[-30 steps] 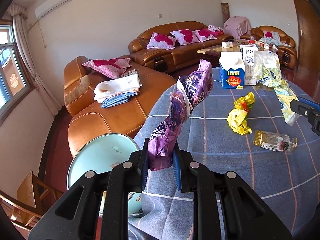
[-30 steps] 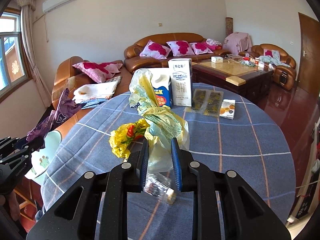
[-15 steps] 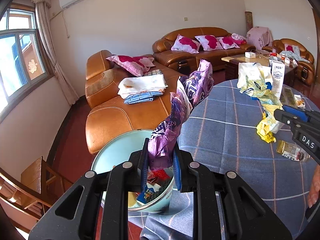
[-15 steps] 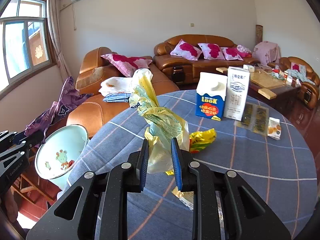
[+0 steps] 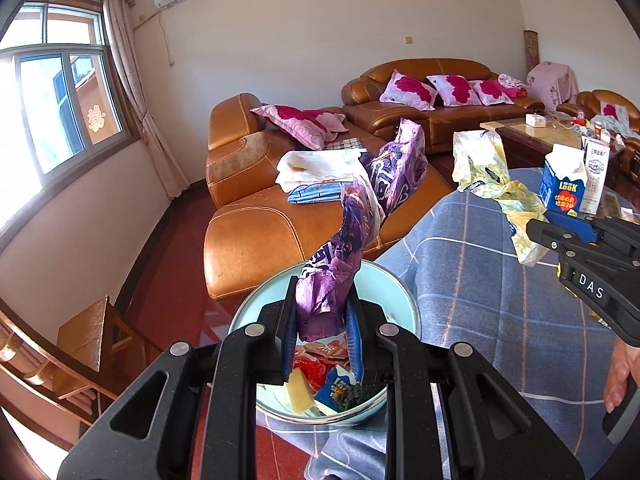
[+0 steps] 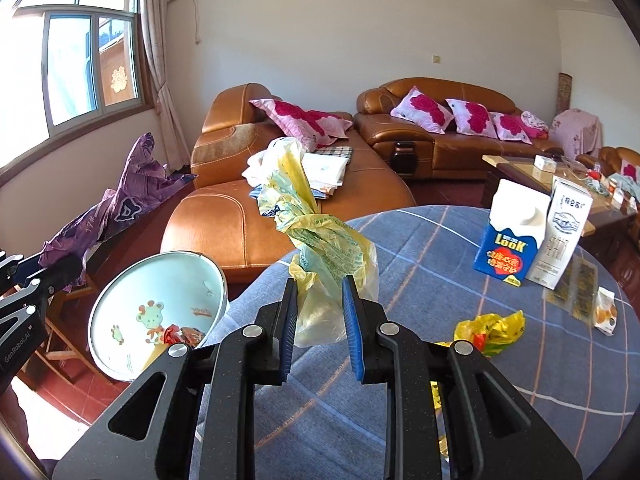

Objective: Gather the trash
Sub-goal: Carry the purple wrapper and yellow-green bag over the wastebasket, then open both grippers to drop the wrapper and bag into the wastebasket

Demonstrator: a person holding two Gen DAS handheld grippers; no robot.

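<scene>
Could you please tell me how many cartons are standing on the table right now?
2: a blue carton stands at the far side of the table, and a white carton stands right beside it. Others may be out of view.

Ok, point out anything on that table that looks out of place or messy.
Loose trash lies on the blue checked tablecloth: a crumpled yellow wrapper and a small snack packet near the edge. The blue carton and white carton stand upright; nothing looks spilled.

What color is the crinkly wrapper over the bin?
Purple wrapper with white print, shut in the left gripper. The left wrist view shows it best.
</scene>
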